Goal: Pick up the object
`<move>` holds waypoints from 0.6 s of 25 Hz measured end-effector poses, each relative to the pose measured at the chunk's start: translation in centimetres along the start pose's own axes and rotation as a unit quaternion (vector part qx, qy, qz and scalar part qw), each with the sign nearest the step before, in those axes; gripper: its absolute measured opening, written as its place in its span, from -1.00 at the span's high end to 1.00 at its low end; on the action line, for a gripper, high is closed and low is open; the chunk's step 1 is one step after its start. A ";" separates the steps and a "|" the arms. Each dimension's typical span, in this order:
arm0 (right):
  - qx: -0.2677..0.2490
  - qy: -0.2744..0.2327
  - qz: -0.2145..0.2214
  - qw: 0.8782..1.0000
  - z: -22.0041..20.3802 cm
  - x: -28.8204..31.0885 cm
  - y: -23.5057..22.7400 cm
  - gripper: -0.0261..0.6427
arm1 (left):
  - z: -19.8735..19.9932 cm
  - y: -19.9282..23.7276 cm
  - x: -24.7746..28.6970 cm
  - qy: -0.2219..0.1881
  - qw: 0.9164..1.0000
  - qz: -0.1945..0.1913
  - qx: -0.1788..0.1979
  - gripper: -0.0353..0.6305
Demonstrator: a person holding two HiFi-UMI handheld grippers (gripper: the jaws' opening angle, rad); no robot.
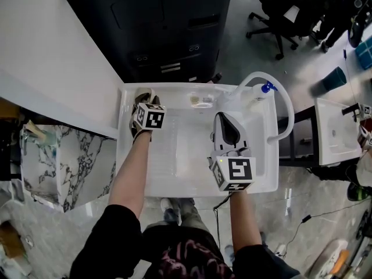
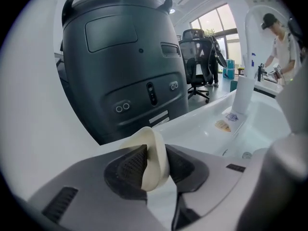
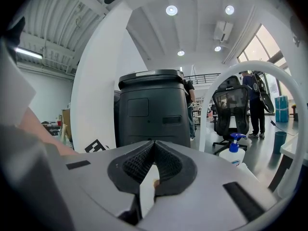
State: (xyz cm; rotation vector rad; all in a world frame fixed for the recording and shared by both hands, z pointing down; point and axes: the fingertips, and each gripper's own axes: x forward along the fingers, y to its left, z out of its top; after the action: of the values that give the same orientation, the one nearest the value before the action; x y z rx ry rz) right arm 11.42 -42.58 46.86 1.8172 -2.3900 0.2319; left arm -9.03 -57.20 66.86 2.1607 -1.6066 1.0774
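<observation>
The object is a cream-coloured, curved soft piece (image 2: 155, 159). It is pinched between the black ribbed pads of my left gripper (image 2: 154, 150), and its top edge pokes out above them. In the head view this gripper (image 1: 142, 100) sits at the far left corner of the white basin (image 1: 174, 176), with the cream piece (image 1: 143, 94) at its tip. My right gripper (image 1: 224, 118) hangs over the basin's right half. In the right gripper view its pads (image 3: 144, 160) meet at the tips with nothing between them.
A white arched hose tap (image 1: 283, 100) and a pump bottle with a blue top (image 1: 265, 88) stand at the basin's far right corner. A drain fitting (image 1: 201, 101) lies at its far edge. A large black bin (image 1: 168, 28) stands behind, with a white counter (image 1: 52, 68) on the left.
</observation>
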 end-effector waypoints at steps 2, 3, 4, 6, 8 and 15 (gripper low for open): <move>0.000 -0.002 0.000 1.000 0.2 -0.2 0.1 0.88 | 0.5 0.0 -0.9 -0.012 1.000 0.006 0.016 0.61; 0.001 -0.004 0.001 1.000 0.4 -0.4 0.2 0.88 | 0.8 0.0 -1.5 -0.017 1.000 0.007 0.022 0.66; 0.002 -0.005 0.001 1.000 0.5 -0.5 0.2 0.88 | 1.0 0.0 -2.0 -0.022 0.999 0.006 0.026 0.70; 0.002 -0.009 0.002 1.000 0.9 -0.9 0.4 0.88 | 1.2 -0.2 -3.0 -0.029 0.999 -0.001 0.024 0.70; 0.001 -0.013 0.003 1.000 1.4 -1.2 0.6 0.88 | 1.4 -0.3 -4.2 -0.039 0.999 -0.007 0.008 0.70; 0.006 -0.026 0.005 1.000 2.8 -2.7 1.6 0.88 | 2.5 -1.2 -10.4 -0.094 0.995 -0.017 0.002 0.70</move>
State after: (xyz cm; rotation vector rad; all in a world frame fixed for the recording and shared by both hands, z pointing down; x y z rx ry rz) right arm 10.58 -40.19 43.57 1.8400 -2.4369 0.2043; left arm -8.15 -50.68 58.37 2.3444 -1.6376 0.8907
